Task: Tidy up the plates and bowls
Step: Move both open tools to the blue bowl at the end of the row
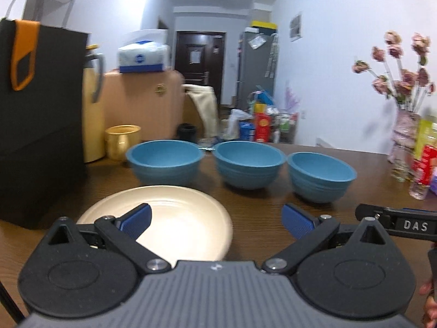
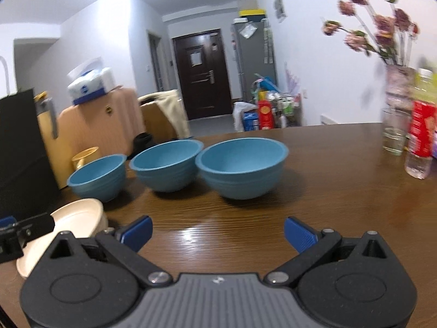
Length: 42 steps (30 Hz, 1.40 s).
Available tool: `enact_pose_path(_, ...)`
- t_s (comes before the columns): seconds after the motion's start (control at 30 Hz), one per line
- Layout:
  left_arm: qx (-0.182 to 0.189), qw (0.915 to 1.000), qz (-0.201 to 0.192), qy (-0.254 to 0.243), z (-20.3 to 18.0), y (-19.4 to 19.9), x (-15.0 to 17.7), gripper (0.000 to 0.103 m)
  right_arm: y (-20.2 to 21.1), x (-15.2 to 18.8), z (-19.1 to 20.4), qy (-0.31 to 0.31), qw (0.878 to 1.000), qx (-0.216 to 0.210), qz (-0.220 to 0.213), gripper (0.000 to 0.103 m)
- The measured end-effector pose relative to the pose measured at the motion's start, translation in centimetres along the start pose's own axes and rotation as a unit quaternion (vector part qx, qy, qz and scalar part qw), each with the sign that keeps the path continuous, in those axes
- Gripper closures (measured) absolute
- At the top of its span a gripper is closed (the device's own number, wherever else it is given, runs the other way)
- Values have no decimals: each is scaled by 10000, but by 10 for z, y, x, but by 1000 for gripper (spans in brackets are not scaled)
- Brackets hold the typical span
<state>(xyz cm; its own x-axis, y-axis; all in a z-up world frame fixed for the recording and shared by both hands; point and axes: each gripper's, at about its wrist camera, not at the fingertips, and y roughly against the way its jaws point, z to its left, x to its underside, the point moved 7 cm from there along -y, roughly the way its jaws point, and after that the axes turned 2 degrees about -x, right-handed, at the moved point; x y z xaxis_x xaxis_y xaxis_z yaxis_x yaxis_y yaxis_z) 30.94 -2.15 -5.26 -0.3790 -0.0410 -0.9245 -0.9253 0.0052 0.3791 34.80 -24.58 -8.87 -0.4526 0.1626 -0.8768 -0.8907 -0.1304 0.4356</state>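
Three blue bowls stand in a row on the brown wooden table: left bowl (image 1: 165, 161), middle bowl (image 1: 248, 164), right bowl (image 1: 321, 176). The right wrist view shows them too: (image 2: 97, 177), (image 2: 166, 164), (image 2: 241, 166). A cream plate (image 1: 174, 218) lies in front of the left bowl; it also shows in the right wrist view (image 2: 79, 216). My left gripper (image 1: 217, 222) is open, its left pad over the plate, holding nothing. My right gripper (image 2: 218, 236) is open and empty above bare table, short of the bowls.
A black paper bag (image 1: 35, 125), a cream jug (image 1: 92, 114) and a gold cup (image 1: 121, 140) stand at the left. A vase of flowers (image 2: 396, 109) and a red-labelled bottle (image 2: 422, 136) stand at the right. The table's far edge (image 2: 314, 127) lies behind the bowls.
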Motion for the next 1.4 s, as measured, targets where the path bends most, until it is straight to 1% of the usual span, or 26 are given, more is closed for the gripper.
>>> enact_pose_path(0.23,268,9995,88,-149,-55,-16,9,0,9,-3,-51,-224,9994,191,-207,0)
enact_pose_path(0.43,359,9992,85,-135,-86,-35,-4,0,6,-27,-87,-325,9986,235,-351,0)
enact_pose_path(0.6,413,9990,173,82,-104,-58,-21,0,-10,-54,-104,-343,9985,179,-386,0)
enact_pose_path(0.73,446,9981,308,288,-116,-79,-33,0,-29,-74,-111,-425,9985,72,-343,0)
enact_pose_path(0.87,386,9975,438,408,-127,-104,-45,0,-50,-92,-113,-565,9978,-49,-340,0)
enact_pose_path(0.97,351,9970,426,533,-130,-119,-51,0,-67,-102,-118,-843,9954,-133,-434,0)
enact_pose_path(1.07,339,9966,343,673,-126,-130,-47,0,-84,-96,-127,-1241,9907,-263,-491,0)
enact_pose_path(1.13,319,9964,473,633,-122,-139,-39,0,-92,-88,-131,-1321,9904,-221,-335,0)
enact_pose_path(1.23,454,9937,654,792,-117,-144,-34,0,-93,-84,-140,-1500,9878,-185,-373,0)
enact_pose_path(1.3,466,9938,662,766,-116,-143,-33,0,-92,-81,-146,-1592,9862,-101,-432,0)
enact_pose_path(1.4,533,9941,647,694,-120,-139,-30,0,-95,-76,-152,-1689,9849,-28,-376,0)
